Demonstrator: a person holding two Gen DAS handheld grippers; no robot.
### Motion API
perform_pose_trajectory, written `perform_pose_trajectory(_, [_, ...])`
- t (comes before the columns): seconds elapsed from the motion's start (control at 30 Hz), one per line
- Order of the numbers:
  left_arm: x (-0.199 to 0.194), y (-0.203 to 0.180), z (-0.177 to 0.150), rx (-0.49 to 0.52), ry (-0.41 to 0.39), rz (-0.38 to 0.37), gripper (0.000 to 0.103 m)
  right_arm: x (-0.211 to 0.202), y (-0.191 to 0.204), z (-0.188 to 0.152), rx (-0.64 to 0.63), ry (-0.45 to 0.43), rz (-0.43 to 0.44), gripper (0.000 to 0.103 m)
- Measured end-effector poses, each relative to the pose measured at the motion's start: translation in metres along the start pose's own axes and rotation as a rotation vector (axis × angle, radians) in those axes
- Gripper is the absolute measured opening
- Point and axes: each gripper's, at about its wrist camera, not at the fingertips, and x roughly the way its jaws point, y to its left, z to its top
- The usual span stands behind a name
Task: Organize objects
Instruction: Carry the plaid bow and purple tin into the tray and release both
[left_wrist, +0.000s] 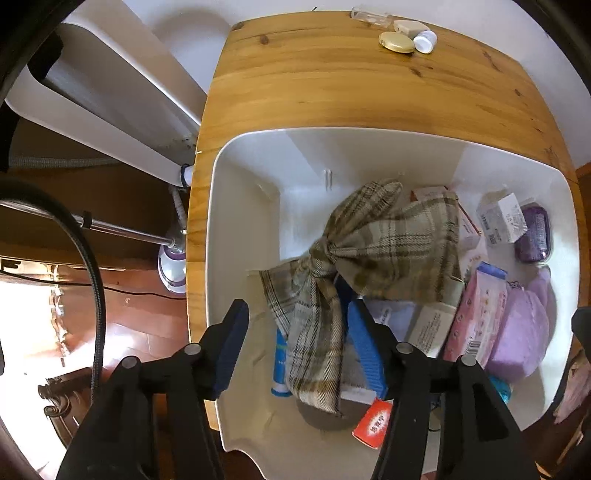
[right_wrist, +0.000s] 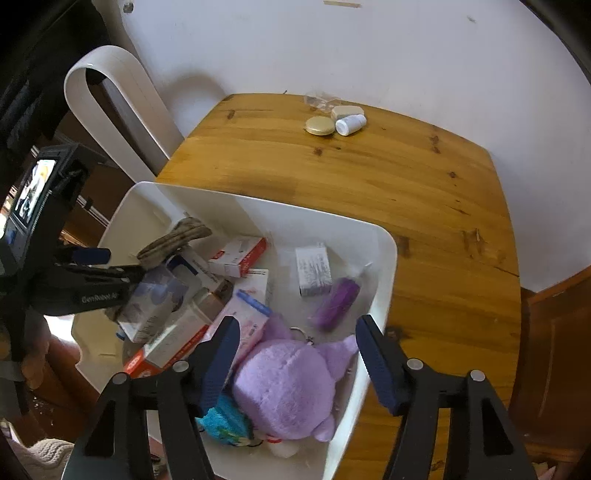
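Note:
A white bin (left_wrist: 236, 221) stands on the wooden table (left_wrist: 332, 81) and holds a knotted plaid cloth (left_wrist: 369, 240), a purple plush toy (right_wrist: 288, 384), several small boxes and a purple case (right_wrist: 338, 301). My left gripper (left_wrist: 295, 310) points down into the bin, open. The tail of the plaid cloth hangs between its fingers, and the left pad stands free of it. My right gripper (right_wrist: 297, 325) is open over the bin's right side, straddling the plush toy without pressing it. In the right wrist view the left gripper (right_wrist: 96, 266) reaches in next to the cloth (right_wrist: 177, 236).
At the table's far edge lie a gold lid (right_wrist: 320, 126), a white bottle (right_wrist: 350, 123), a beige case (right_wrist: 347, 110) and a clear packet. A white loop-shaped appliance (right_wrist: 110, 92) stands left of the table against the wall. The bin's rim (right_wrist: 384, 258) is close to my right finger.

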Motion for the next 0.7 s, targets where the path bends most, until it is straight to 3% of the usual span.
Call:
perform_pose_trajectory(0.2, [-0.017,-0.004,-0.006,0.009,-0.043,0.007,0.066,-0.008,0.005,-0.003,-0.013,-0.008,0.013,0.066])
perform_pose_trajectory(0.7, [-0.059,-0.012,-0.034,-0.03,-0.142,-0.015,0.066,-0.039,0.009,-0.028,-0.056,-0.046,0.037,0.066])
